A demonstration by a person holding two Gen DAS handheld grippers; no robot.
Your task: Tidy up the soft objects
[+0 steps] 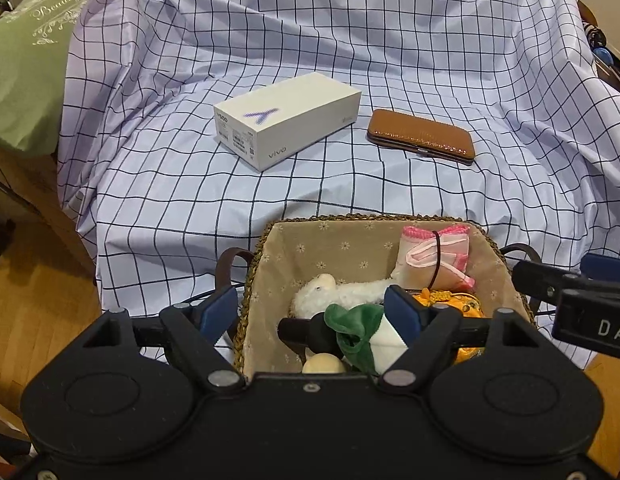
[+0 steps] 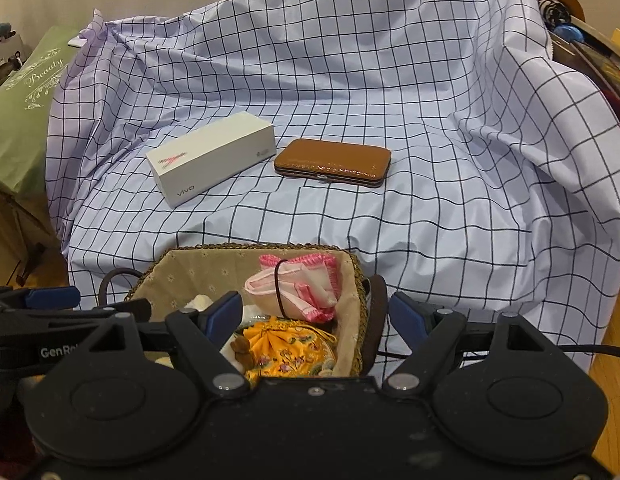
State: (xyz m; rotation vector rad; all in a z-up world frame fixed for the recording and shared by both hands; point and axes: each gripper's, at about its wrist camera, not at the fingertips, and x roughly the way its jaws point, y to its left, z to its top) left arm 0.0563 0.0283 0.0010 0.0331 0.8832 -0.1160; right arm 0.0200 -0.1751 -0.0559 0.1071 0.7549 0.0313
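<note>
A woven basket (image 1: 262,280) with a beige floral lining sits at the near edge of the checked cloth. In it lie a white plush toy (image 1: 342,294), a green and white soft toy (image 1: 360,336), a pink cloth bundle tied with a dark band (image 1: 434,258) and a yellow embroidered pouch (image 2: 286,352). My left gripper (image 1: 312,312) is open, its jaws spread above the basket's left half, holding nothing. My right gripper (image 2: 316,316) is open and empty over the basket's right rim (image 2: 356,320). The basket also shows in the right wrist view (image 2: 166,270).
A white vivo phone box (image 1: 288,130) and a brown leather case (image 1: 422,136) lie on the checked cloth (image 1: 390,60) beyond the basket. A green bag (image 1: 26,60) stands at the left. Wooden floor (image 1: 42,300) lies below the cloth's edge.
</note>
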